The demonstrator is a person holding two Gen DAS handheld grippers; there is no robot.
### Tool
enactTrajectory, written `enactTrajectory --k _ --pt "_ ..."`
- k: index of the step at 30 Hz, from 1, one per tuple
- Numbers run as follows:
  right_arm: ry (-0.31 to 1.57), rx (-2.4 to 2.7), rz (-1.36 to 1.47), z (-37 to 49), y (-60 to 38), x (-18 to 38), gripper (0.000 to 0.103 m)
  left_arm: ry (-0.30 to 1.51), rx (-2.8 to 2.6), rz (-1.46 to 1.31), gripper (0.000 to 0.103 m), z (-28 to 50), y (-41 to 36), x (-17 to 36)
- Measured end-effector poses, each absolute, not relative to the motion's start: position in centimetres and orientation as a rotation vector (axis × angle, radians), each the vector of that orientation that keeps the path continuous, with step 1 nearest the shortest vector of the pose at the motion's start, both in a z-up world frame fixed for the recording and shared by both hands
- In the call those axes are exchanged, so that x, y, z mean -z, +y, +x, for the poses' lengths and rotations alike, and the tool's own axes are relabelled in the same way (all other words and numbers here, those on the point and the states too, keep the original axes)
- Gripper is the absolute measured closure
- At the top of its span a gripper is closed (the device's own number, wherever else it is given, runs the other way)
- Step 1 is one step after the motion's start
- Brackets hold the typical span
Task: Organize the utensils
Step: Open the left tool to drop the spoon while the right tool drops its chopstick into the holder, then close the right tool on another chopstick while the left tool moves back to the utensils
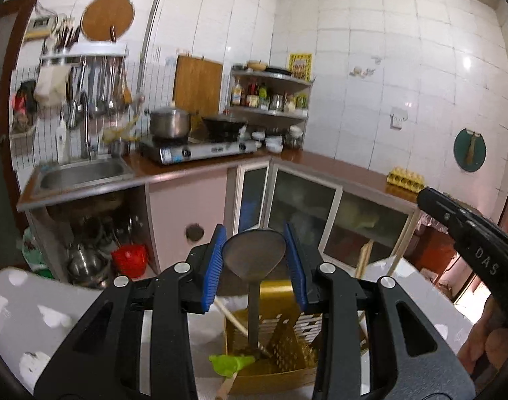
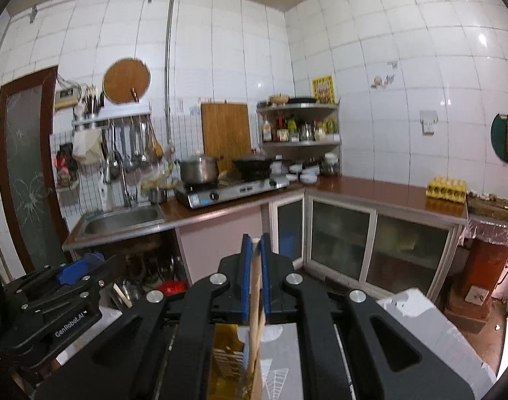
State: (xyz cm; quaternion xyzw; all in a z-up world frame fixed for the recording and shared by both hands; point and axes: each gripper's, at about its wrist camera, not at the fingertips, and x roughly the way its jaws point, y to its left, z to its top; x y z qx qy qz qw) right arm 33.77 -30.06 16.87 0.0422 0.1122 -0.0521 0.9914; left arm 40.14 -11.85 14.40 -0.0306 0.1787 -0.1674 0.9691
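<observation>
Setting: a white-tiled kitchen, with an L-shaped tabletop [image 2: 370, 188] running along the far walls.
Left gripper [image 1: 255, 263]: its blue fingers [image 1: 213, 266] stand partly open on either side of a metal ladle [image 1: 254, 253]; the bowl of the ladle sits between them, and whether the pads press on its rim I cannot tell.
Ladle: upright, bowl at the top, its flat handle running straight down into a gold-coloured utensil rack [image 1: 287, 346] just below the gripper.
Right gripper [image 2: 255, 266]: fingers [image 2: 244, 276] drawn almost together and clamped on a pale wooden stick [image 2: 255, 286], which rises between the pads and drops down toward the gold rack [image 2: 225, 350].
Rack: sits near, on a white patterned surface [image 1: 30, 310]; it also holds a wooden stick leaning left and a perforated gold insert.
Green utensil [image 1: 228, 363]: a bright green head on a wooden handle lies at the rack's near left edge.
Person: part of a hand [image 1: 487, 343] shows at the near right, gripping the right gripper's black body.
Far left: a steel sink [image 2: 123, 220] with a tap, ladles and spoons hanging on a wall rail above it.
Far centre: a gas stove [image 2: 230, 190] carrying a steel pot [image 2: 198, 168] and a black wok [image 2: 254, 165], a wooden board behind.
Far right: a yellow egg tray [image 2: 446, 189] on the tabletop.
</observation>
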Motion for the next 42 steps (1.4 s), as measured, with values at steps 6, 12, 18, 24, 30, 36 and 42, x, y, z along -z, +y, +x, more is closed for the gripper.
enactTrajectory --k 6,12,18,24,30,36,42 --pt "0.308 0.092 0.088 35.2 -30.0 -13.7 0.097 0.415 0.316 -0.041 0.069 41.3 -11.9 -10.9" --pt "0.391 0.099 0.071 35.5 -29.9 -11.3 0.096 0.436 0.3 -0.035 0.054 41.1 -11.5 -10.0" --pt "0.403 0.127 0.121 33.0 -31.6 -11.9 0.042 0.39 0.274 -0.068 0.021 37.9 -8.6 -12.7" --pt "0.456 0.167 0.154 29.5 -32.4 -11.4 0.042 0.398 0.256 -0.091 0.005 34.1 -5.2 -13.9" --pt "0.538 0.202 0.16 27.0 -31.3 -8.0 0.042 0.474 0.21 -0.059 0.005 31.2 -3.1 -11.4" --pt "0.621 0.21 0.152 25.9 -29.4 -3.7 0.042 0.598 0.154 -0.048 0.005 30.7 -1.1 -6.0" --pt "0.701 0.217 0.15 26.1 -27.2 0.2 0.042 0.688 0.089 -0.03 0.005 31.0 -0.2 -1.5"
